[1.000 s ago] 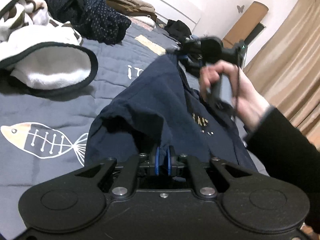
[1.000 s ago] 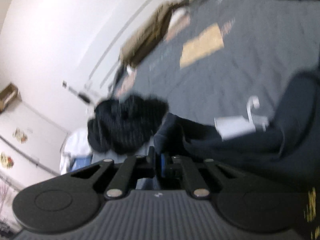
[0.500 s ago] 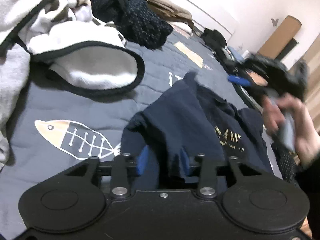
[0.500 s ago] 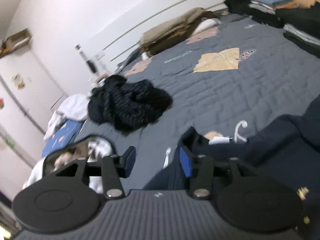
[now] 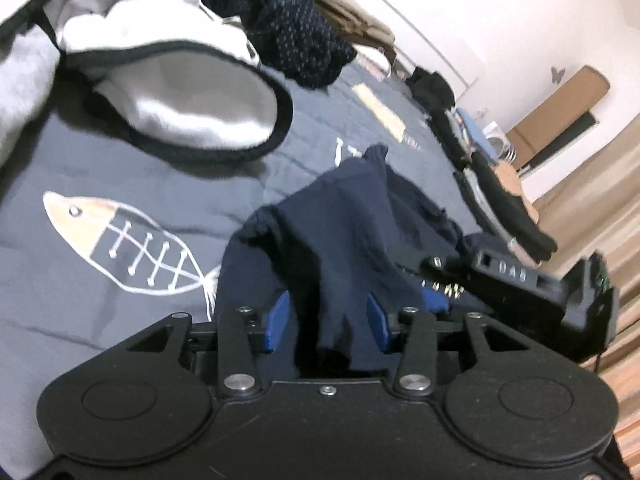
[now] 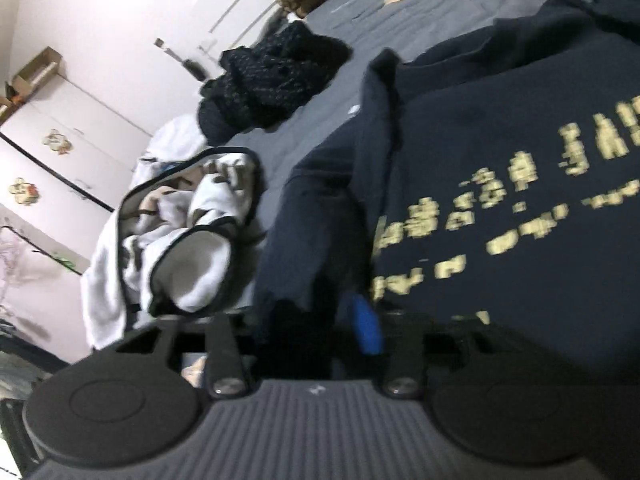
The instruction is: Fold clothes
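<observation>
Left claw point(image 5: 326, 322) gapes around the navy shirt point(image 5: 344, 236) on the bed point(image 5: 100, 160); right claw point(image 6: 320, 320), cannot tell. Grab an edge, fold.

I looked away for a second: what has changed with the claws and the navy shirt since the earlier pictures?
Both claws, shut on the navy shirt a second ago, have opened. The left claw now has slack cloth between its blue pads; the right claw let go and swung down low beside the left one. The white robe and dotted dark clothes stayed put.
</observation>
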A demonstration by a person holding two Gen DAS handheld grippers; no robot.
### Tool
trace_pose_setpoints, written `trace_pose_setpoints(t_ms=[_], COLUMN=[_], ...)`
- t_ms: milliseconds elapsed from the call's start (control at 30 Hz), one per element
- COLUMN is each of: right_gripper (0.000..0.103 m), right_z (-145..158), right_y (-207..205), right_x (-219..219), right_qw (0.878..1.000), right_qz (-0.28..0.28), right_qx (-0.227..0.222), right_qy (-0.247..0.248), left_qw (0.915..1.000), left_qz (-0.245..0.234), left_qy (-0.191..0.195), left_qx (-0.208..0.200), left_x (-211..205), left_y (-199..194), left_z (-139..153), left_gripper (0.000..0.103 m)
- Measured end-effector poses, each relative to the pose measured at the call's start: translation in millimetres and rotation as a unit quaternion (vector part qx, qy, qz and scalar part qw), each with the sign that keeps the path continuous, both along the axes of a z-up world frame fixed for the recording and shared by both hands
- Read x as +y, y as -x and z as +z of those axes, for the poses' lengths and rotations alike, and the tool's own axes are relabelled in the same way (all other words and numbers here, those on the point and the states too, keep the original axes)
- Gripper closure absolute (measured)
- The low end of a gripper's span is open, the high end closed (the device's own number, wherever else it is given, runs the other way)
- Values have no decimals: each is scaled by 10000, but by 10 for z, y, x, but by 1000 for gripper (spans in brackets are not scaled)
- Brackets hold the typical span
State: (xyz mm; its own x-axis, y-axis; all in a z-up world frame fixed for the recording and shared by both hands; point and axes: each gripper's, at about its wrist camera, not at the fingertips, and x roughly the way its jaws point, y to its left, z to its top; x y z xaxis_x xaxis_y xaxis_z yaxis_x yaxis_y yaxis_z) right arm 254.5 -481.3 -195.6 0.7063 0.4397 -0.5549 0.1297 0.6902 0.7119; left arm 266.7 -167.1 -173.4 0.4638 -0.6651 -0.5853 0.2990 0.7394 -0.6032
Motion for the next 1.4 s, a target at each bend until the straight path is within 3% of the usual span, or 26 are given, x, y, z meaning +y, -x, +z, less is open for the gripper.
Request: trace_pose_setpoints(t_ms=[33,67,167,300,367,500,600,667,700,733,800,833,967,1133,1267,1400], right_gripper=[101,101,102,102,102,100,98,94,87,74,59,56,53,52,52,52], right_z=[8,20,298,790,968,920,742,681,665,650,617,593,492,402,440,425], right_y=[-15,-29,-28,-41,-73,-225,-220,-141,-79,-18,75,123,275,290,12,-380], right_x=[13,24,-29,-158,-191,-165,-109,-182,-227,-273,-346,-369,-507,-564,-464,-314], right_qw=[9999,9998,9989,9928,9874,9790,9722,9741,9747,9752,9755,9745,9789,9874,9877,9875], right_qz=[-5,-14,-231,-499,-498,151,396,331,271,212,91,79,-149,-286,-131,104], right_qx=[7,7,-400,-971,-1069,-516,-180,-207,-222,-237,-219,-229,-290,-414,-459,-229], right_qy=[-113,-218,-13,484,1051,1968,2299,2228,2209,2189,2189,2229,2017,1499,1492,1557], left_qw=[10000,9999,9999,9985,9986,9983,9989,9990,9990,9990,9989,9987,9986,9893,9749,9669], left_qz=[-54,-117,-103,-262,-397,-574,-403,-389,-381,-374,-360,-353,-193,270,686,900], left_qy=[-20,-34,43,484,360,-102,-197,-118,-78,-39,41,80,487,1205,1707,1968], left_qx=[26,64,32,-30,19,41,-119,-184,-216,-249,-313,-346,-113,772,1256,1353], left_x=[-25,-51,-64,-53,-123,-255,-235,-230,-228,-225,-220,-218,-254,-267,-147,-65], left_y=[5,8,33,58,79,106,111,122,128,134,145,151,95,-189,-309,-382], left_z=[-21,-38,-39,27,14,-56,-30,-11,-2,8,26,36,-52,-368,-555,-592], left_gripper=[87,91,95,96,98,97,88,68,57,56,56,56,57,58,58,58])
